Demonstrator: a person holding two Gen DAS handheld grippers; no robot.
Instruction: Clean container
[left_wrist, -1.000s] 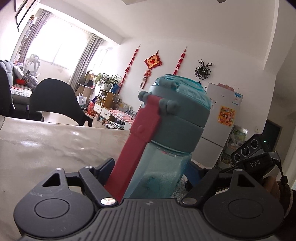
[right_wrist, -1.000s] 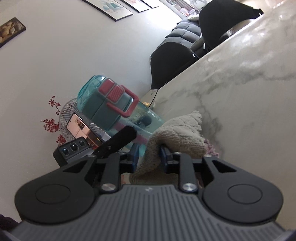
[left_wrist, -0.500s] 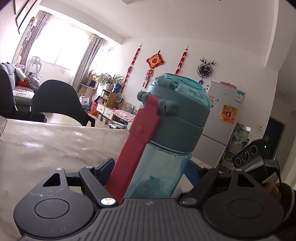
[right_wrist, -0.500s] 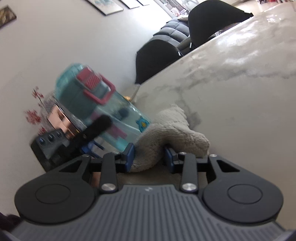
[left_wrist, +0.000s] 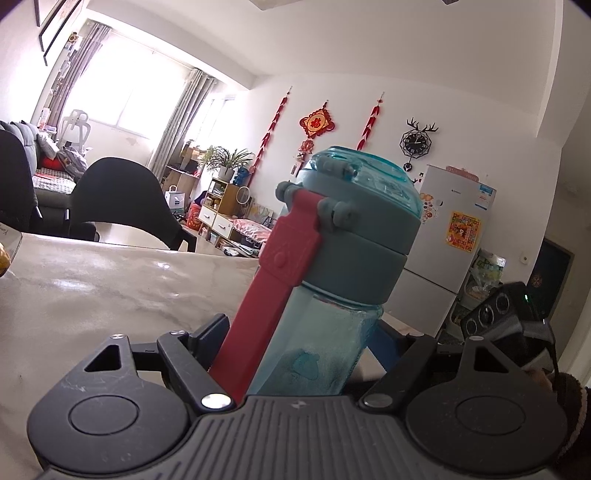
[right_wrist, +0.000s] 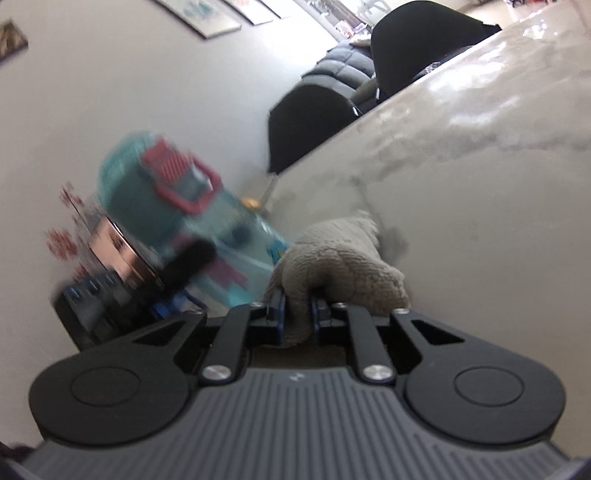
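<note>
A clear teal bottle (left_wrist: 343, 258) with a grey-blue lid and a red carry strap (left_wrist: 280, 280) stands tilted between the fingers of my left gripper (left_wrist: 299, 332), which is shut on its lower body. In the right wrist view the same bottle (right_wrist: 207, 218) is blurred, up and to the left. My right gripper (right_wrist: 297, 301) has its jaws closing on a bunched grey knitted cloth (right_wrist: 343, 258), and the pads pinch a fold of it. The cloth rests on the table just right of the bottle's base. The bottle's bottom is hidden behind the gripper body.
A pale marble table (left_wrist: 92, 295) (right_wrist: 480, 221) lies under both grippers. Black chairs (left_wrist: 122, 195) (right_wrist: 310, 122) stand along its far edge, with a sofa behind. The right gripper's camera block (left_wrist: 509, 317) shows at the lower right of the left wrist view. A white fridge (left_wrist: 443, 240) stands behind.
The right gripper's jaws have drawn much closer together on the cloth, squeezing the fold thin. The bottle stays held in the left gripper, almost unmoved.
</note>
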